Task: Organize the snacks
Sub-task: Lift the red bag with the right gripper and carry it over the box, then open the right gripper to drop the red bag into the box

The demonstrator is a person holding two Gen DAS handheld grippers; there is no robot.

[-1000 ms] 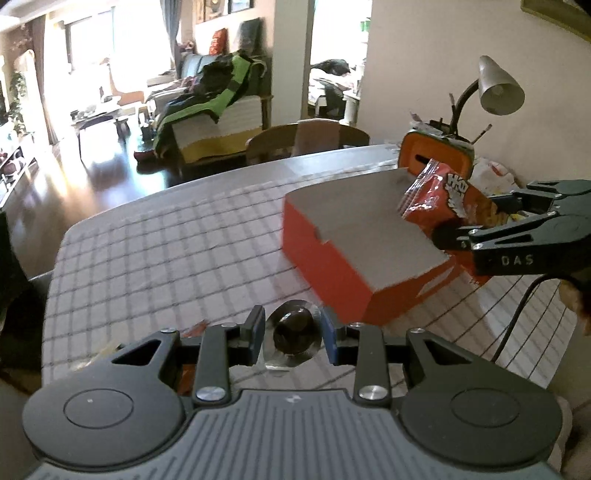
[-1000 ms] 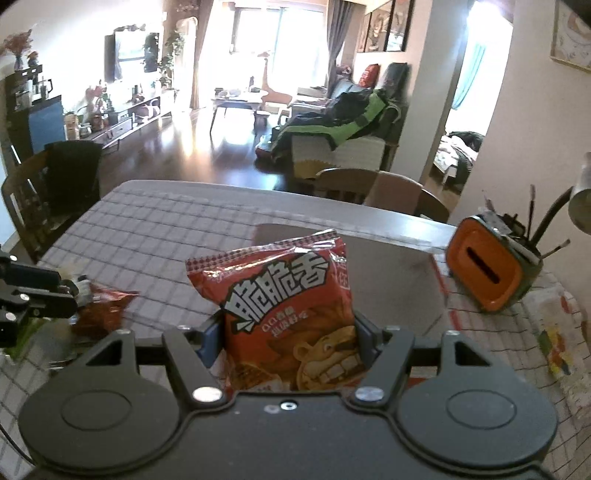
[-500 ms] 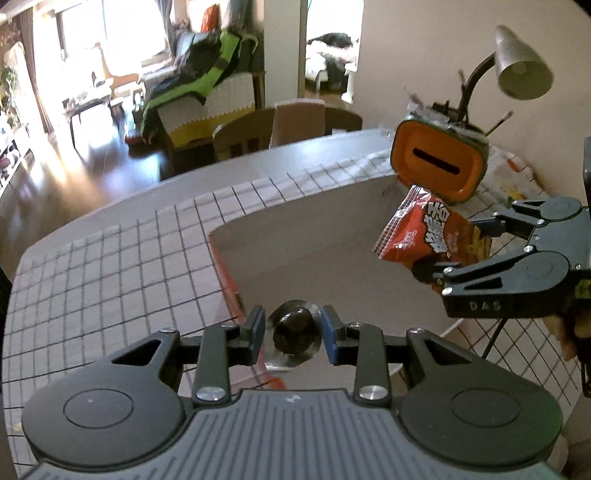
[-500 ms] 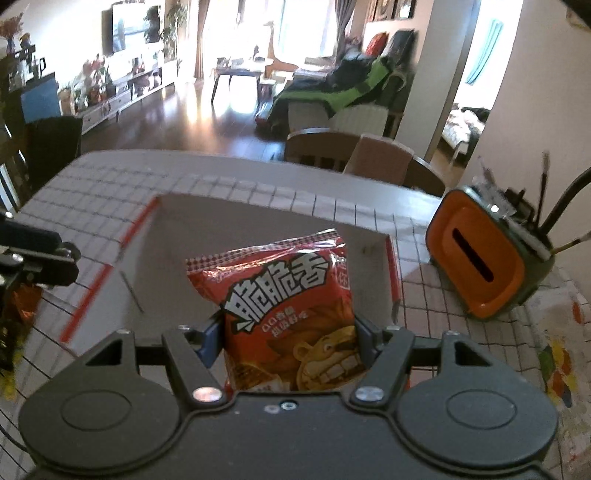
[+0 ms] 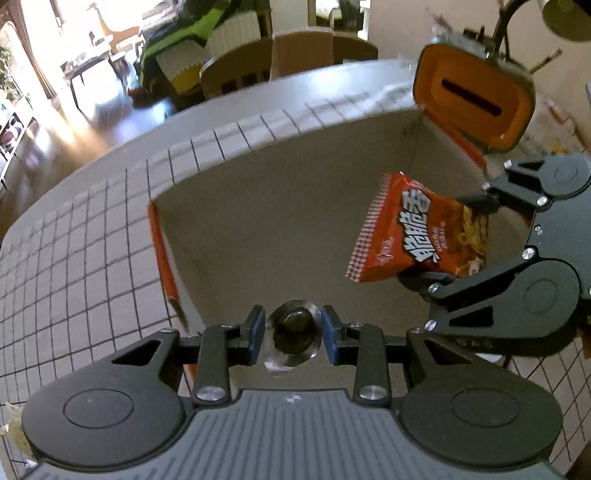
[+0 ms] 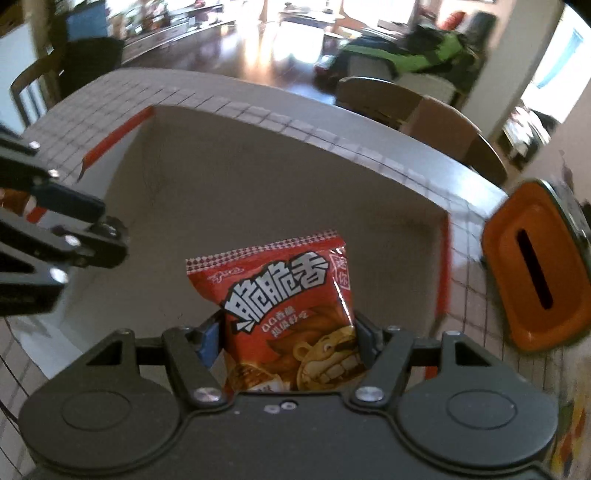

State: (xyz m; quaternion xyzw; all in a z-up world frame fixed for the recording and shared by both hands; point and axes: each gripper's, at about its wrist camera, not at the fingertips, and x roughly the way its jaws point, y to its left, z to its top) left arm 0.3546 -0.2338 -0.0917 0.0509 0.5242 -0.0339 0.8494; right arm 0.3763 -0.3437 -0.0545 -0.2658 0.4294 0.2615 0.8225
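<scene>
Both tongs loaded over box [image 5: 295, 221]

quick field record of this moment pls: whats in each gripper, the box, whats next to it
left gripper: shut on a small clear-wrapped dark snack, over the box's near edge
right gripper: shut on a red snack bag, above the box interior
box: open top, orange outside, grey inside, no snacks visible in it
table: checked cloth
beside box: orange holder with a slot, with a lamp behind it
likely next: lower both snacks into the box
</scene>
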